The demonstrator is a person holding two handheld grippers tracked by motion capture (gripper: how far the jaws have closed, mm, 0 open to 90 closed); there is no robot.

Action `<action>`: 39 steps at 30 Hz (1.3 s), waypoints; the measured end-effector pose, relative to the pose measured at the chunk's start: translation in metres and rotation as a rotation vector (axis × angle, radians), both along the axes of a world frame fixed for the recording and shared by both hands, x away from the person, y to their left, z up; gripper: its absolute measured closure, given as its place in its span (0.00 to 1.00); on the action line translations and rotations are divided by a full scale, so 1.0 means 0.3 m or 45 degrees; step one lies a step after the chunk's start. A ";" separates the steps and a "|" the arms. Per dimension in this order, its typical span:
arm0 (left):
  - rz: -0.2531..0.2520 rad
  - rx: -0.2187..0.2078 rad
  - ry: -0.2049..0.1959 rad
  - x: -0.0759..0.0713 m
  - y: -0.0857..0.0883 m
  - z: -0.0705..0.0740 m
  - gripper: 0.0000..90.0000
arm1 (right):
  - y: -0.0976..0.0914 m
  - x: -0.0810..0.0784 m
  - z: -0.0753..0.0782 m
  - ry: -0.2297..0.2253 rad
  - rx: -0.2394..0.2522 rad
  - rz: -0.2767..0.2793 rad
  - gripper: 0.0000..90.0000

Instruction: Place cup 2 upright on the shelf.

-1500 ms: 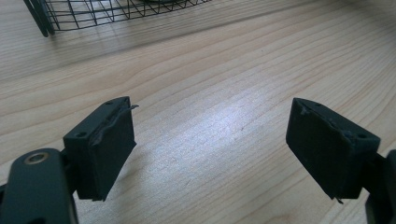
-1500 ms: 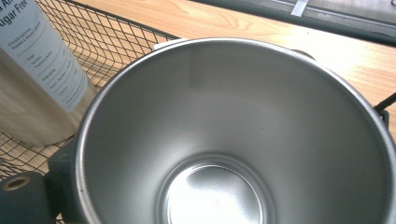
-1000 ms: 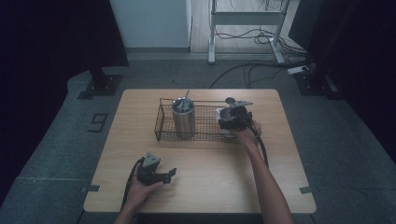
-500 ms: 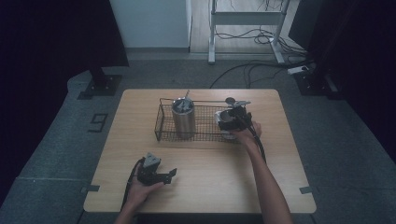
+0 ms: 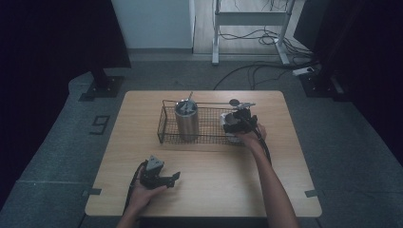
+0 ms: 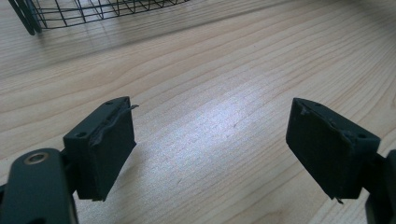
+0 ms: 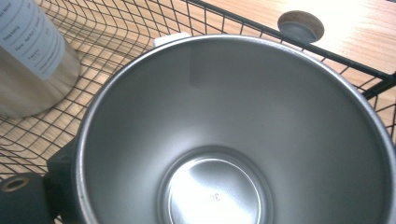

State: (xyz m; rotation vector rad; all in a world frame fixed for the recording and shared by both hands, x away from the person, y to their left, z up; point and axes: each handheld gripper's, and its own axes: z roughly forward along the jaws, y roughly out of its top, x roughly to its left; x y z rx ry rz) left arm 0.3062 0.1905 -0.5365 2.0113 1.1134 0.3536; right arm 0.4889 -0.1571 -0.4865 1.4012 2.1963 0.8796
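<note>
My right gripper (image 5: 236,124) is at the right end of the black wire basket (image 5: 164,124), closed around a wide steel cup (image 7: 224,140). The cup stands upright and empty; one black jaw rests against its outer wall at the lower left, and the other jaw is hidden behind the cup. A tall steel tumbler (image 5: 186,118) with a thin rod sticking out stands in the basket's left half, and its labelled side (image 7: 32,51) is also seen in the right gripper view. My left gripper (image 5: 172,177) lies low over the table's front left, jaws wide apart over bare wood (image 6: 210,140).
The wooden table (image 5: 285,156) has a round cable hole (image 7: 300,25) just behind the basket's right end. The basket's front corner (image 6: 32,18) lies ahead of the left gripper. Cables and a stand's legs are on the floor behind the table.
</note>
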 end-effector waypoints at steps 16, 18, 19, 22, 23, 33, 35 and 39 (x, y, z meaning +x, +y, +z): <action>-0.011 0.003 0.002 -0.001 -0.006 0.000 0.17 | -0.008 -0.023 0.011 0.008 -0.032 -0.001 0.02; -0.012 0.003 0.003 -0.001 -0.005 0.000 0.17 | -0.012 -0.026 0.021 -0.013 -0.002 0.006 0.02; -0.011 0.003 0.003 -0.001 -0.005 0.000 0.17 | -0.013 -0.028 0.027 -0.022 0.018 0.001 0.02; -0.011 0.001 0.002 -0.001 -0.004 0.001 0.17 | -0.020 -0.035 0.044 -0.063 0.055 -0.004 0.02; -0.011 0.001 0.002 -0.001 -0.004 0.001 0.17 | -0.023 -0.037 0.050 -0.076 0.068 -0.005 0.02; -0.005 0.002 -0.003 -0.002 -0.002 0.003 0.17 | -0.041 -0.091 0.128 -0.229 0.162 0.008 0.03; -0.003 0.002 -0.006 -0.002 0.000 0.005 0.17 | -0.044 -0.104 0.140 -0.238 0.169 0.020 0.03; -0.003 0.001 -0.006 -0.003 0.001 0.006 0.17 | -0.056 -0.138 0.153 -0.274 0.187 0.028 0.07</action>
